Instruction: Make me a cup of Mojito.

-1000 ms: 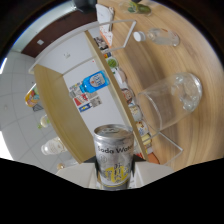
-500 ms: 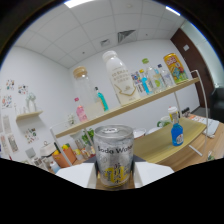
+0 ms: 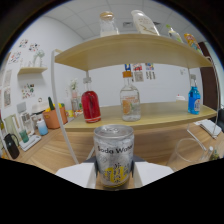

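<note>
Gripper view: the gripper (image 3: pixel 114 175) is clamped on the soda water can (image 3: pixel 114 155), upright between its fingers. Beyond stands a wooden shelf (image 3: pixel 150 116) holding a red bottle (image 3: pixel 90 105), a clear bottle (image 3: pixel 130 102), and, probably, a glass (image 3: pixel 186 151) nearer right.

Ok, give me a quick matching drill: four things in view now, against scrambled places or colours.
Things:
1. soda water can
2. red bottle
3. blue bottle
4. empty glass

Descriptions:
A. on the wooden shelf, far end from the red one
B. held between the gripper fingers
C. on the shelf beside the clear bottle
D. transparent, on the counter beside the can

Pairs: 1-B, 2-C, 3-A, 4-D
</note>
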{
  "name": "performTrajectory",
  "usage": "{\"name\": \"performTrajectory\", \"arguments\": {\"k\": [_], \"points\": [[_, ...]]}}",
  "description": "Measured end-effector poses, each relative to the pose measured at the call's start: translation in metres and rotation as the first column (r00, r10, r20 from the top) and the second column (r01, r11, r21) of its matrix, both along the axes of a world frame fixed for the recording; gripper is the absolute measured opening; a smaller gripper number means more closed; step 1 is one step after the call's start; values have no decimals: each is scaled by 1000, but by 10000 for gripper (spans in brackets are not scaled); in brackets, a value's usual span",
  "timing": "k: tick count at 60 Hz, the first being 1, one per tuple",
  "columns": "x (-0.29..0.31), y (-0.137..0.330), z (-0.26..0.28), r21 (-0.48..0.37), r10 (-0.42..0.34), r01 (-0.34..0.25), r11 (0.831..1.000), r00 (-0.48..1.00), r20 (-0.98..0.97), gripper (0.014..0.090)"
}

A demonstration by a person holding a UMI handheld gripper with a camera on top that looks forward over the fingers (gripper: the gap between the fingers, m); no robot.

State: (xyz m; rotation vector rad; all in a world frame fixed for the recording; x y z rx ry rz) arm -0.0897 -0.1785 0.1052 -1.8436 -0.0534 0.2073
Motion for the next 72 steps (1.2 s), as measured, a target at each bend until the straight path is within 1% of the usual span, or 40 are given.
{"name": "performTrajectory", "arguments": {"k": [14, 27, 33, 36, 39, 43, 44, 49, 53, 57, 62, 72], "points": [[-6, -1, -26, -32, -2, 2, 999, 1000, 18, 517], [-3, -9, -28, -2, -53, 53, 999, 998, 25, 536], [-8, -14, -31, -3, -46, 47, 999, 997, 56, 546], [-9, -17, -36, -27, -49, 51, 998, 996, 69, 552], [-8, -19, -41, -55, -57, 61, 997, 995, 78, 597], [-8, -24, -40, -82, -66, 73, 994, 995, 81, 818], [-8, -25, -38, -85, -67, 74, 994, 994, 83, 857], [-8, -34, -25, -98, -77, 87, 991, 992, 103, 852], [-12, -44, -10, -102, -71, 83, 991, 991, 112, 849], [-14, -59, 7, -107, -76, 89, 990, 990, 120, 849], [-12, -78, 28, -120, -104, 117, 986, 988, 113, 860], [-10, -117, 55, -139, -105, 122, 983, 987, 123, 856]]}}
